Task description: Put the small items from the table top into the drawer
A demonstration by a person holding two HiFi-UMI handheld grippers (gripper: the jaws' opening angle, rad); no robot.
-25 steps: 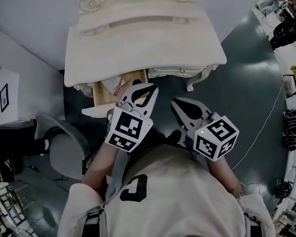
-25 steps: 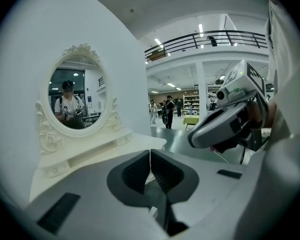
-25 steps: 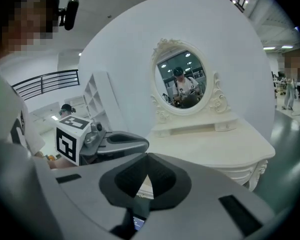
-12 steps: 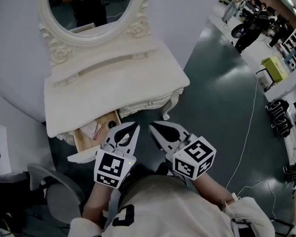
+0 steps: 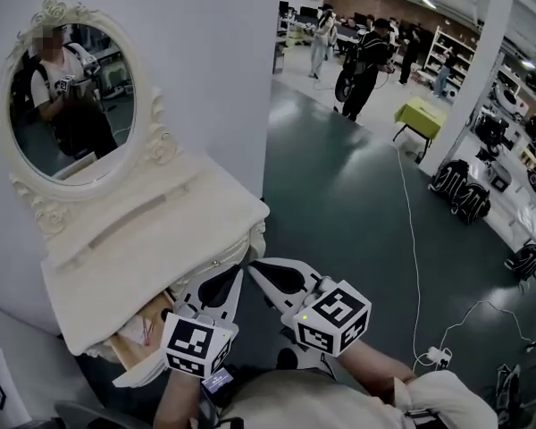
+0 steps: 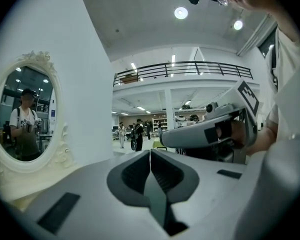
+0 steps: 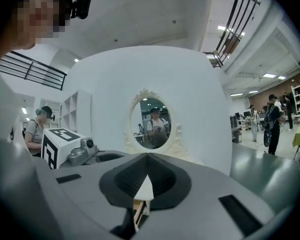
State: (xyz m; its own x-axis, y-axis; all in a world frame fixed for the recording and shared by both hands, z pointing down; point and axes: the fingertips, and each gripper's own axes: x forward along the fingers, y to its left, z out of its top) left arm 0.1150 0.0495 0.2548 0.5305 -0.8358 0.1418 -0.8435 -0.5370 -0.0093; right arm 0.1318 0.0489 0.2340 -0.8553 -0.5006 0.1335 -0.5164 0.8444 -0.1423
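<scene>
Wooden drawer (image 5: 139, 376) stands open, small items (image 5: 139, 329) inside.

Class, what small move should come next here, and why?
Probably lower the left hand-held gripper to the open drawer and push it shut: the table top looks bare, items lie in the drawer, and this and the right hand-held gripper are shut, empty.
</scene>
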